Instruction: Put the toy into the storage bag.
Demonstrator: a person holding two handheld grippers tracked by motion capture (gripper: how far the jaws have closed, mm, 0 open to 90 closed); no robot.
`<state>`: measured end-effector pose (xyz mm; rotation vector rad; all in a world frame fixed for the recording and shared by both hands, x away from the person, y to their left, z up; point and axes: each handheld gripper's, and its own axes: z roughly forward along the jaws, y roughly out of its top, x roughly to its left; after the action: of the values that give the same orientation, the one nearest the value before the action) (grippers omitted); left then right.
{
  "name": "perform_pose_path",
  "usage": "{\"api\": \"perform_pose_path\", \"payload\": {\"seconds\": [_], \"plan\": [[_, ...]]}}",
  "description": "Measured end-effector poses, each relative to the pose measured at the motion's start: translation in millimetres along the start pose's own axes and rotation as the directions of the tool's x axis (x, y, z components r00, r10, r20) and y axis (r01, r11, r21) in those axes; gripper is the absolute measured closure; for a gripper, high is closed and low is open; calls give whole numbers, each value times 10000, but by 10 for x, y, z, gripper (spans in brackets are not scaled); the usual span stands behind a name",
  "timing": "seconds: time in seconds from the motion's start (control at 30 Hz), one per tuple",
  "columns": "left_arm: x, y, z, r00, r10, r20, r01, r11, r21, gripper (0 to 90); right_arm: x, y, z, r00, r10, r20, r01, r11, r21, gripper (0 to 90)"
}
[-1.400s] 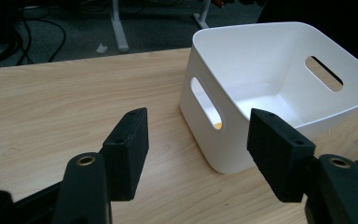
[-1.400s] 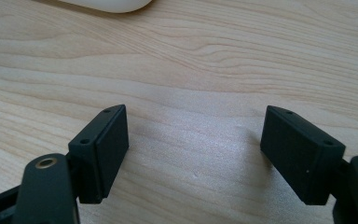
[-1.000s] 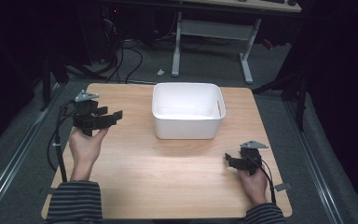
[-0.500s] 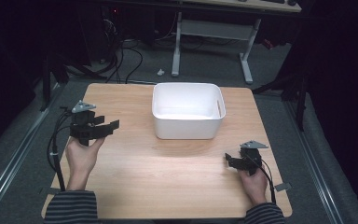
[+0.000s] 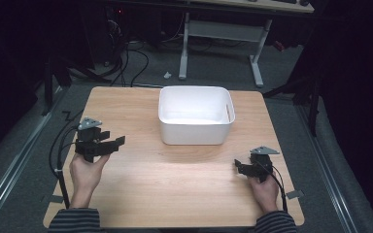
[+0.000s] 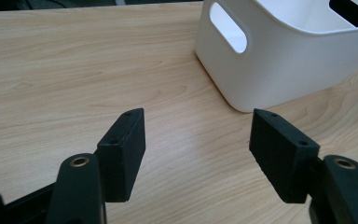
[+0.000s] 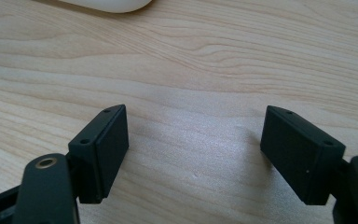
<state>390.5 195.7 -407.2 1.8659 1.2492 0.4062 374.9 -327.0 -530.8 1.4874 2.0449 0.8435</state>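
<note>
Your left gripper (image 5: pixel 108 144), jaws apart and empty, sits nearer the white rectangular plastic bin (image 5: pixel 195 114), which stands mid-table at the far side with its long axis crosswise, ahead and right of it, while your right gripper (image 5: pixel 240 167) rests open on the wooden table (image 5: pixel 175 184).

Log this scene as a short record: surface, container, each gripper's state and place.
surface: wooden table
container: white bin, at the far middle, cut-out handles, looks empty
left gripper: open, nothing between the jaws, near the table's left edge, pointing toward the bin
right gripper: open, nothing between the jaws, low over the table at the near right
contact: neither gripper touches the bin
</note>
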Motion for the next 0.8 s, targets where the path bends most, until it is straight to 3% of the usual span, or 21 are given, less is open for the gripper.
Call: {"api": "perform_pose_path", "payload": {"seconds": [0.43,0.8], "plan": [[-11,-183,86,10000,-80,-7,80,9999,76,337,0,0,0,10000,1,0,-1,10000,0,237],[-68,-362,257,9996,-234,127,230,9994,258,346,0,-1,-1,10000,4,1,-4,10000,0,237]]}}
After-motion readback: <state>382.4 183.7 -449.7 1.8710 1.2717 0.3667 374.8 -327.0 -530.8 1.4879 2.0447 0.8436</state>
